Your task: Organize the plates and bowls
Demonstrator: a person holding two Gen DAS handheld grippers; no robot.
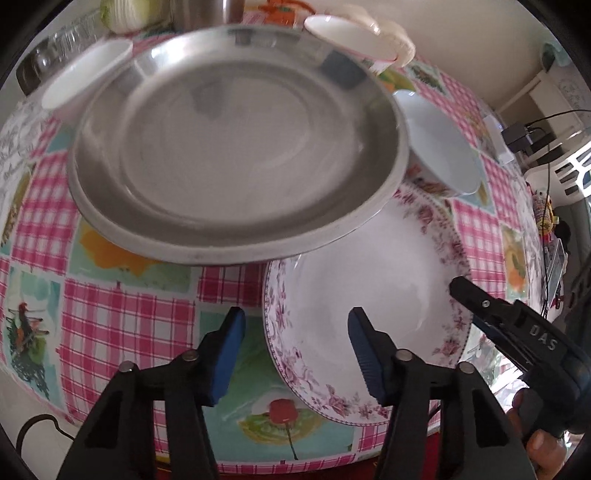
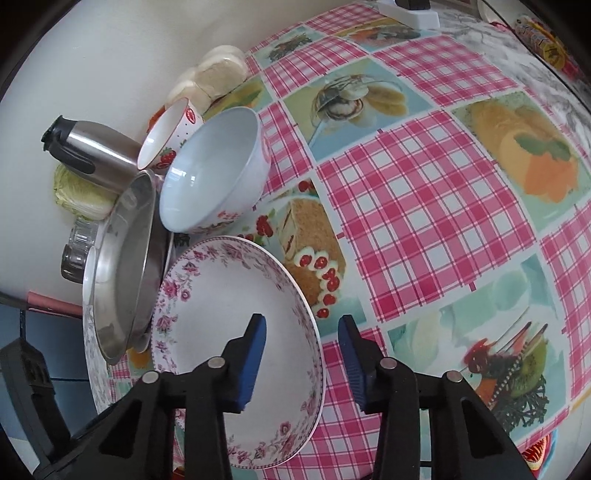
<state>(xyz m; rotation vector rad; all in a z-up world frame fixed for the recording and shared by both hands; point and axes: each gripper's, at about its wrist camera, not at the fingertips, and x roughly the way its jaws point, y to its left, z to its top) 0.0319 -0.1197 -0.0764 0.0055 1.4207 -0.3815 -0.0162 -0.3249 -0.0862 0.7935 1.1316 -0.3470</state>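
A white plate with a pink floral rim [image 1: 373, 273] [image 2: 236, 314] lies at the table's near edge. My left gripper [image 1: 295, 354] is open, its jaws either side of the plate's left rim. My right gripper [image 2: 301, 362] is open, straddling the plate's right rim; one of its fingers [image 1: 480, 302] shows in the left wrist view. A steel plate [image 1: 236, 147] [image 2: 125, 266] rests on another plate and overlaps the floral one. A pale blue bowl [image 1: 439, 144] [image 2: 218, 166] and a strawberry-pattern bowl [image 1: 351, 37] [image 2: 170, 133] stand behind. A white bowl [image 1: 85, 77] sits far left.
The table has a pink checked cloth with food pictures [image 2: 424, 221]. A steel flask [image 2: 92, 151], a cabbage [image 2: 77, 192], a glass jar [image 2: 79, 243] and white buns [image 2: 218, 74] stand along the wall. A power strip [image 2: 413, 14] lies at the far end.
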